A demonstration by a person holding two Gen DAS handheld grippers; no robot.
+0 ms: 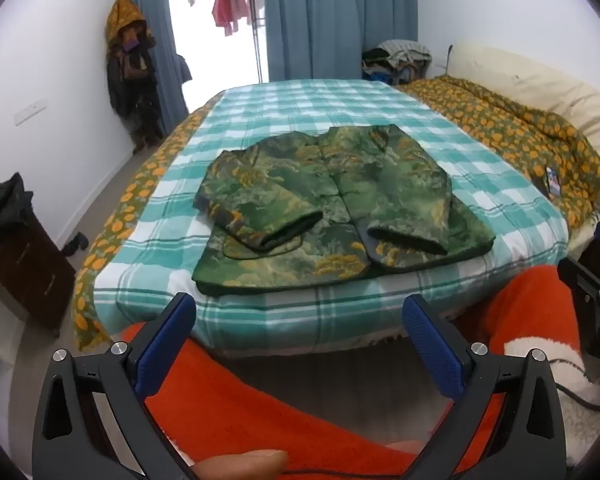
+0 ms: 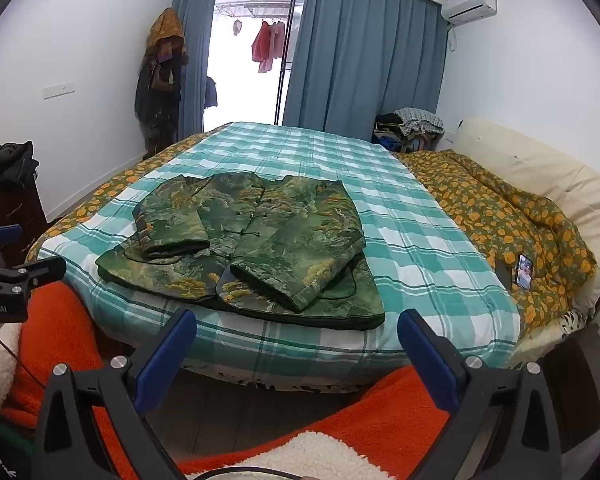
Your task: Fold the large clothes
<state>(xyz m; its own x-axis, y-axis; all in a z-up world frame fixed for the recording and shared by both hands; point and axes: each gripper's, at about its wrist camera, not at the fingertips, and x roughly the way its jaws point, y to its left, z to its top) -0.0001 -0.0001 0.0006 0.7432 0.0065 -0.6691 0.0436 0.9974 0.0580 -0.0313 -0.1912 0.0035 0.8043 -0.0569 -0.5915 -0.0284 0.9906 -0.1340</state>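
A green padded jacket (image 1: 331, 204) with yellow landscape print lies flat on the teal checked bedspread (image 1: 300, 108), front up, both sleeves folded in over its chest. It also shows in the right wrist view (image 2: 256, 244). My left gripper (image 1: 300, 320) is open and empty, held back from the bed's near edge below the jacket's hem. My right gripper (image 2: 298, 334) is open and empty too, near the bed's edge below the hem. Part of the right gripper (image 1: 591, 288) shows at the left wrist view's right edge.
A yellow-flowered quilt (image 2: 499, 216) and cream headboard (image 2: 539, 172) run along the bed's right side, with a phone (image 2: 524, 272) on the quilt. A dark cabinet (image 1: 24, 268) stands at the left. Clothes hang in the far corner (image 2: 160, 80). The person's orange sleeves (image 1: 260, 408) are below the grippers.
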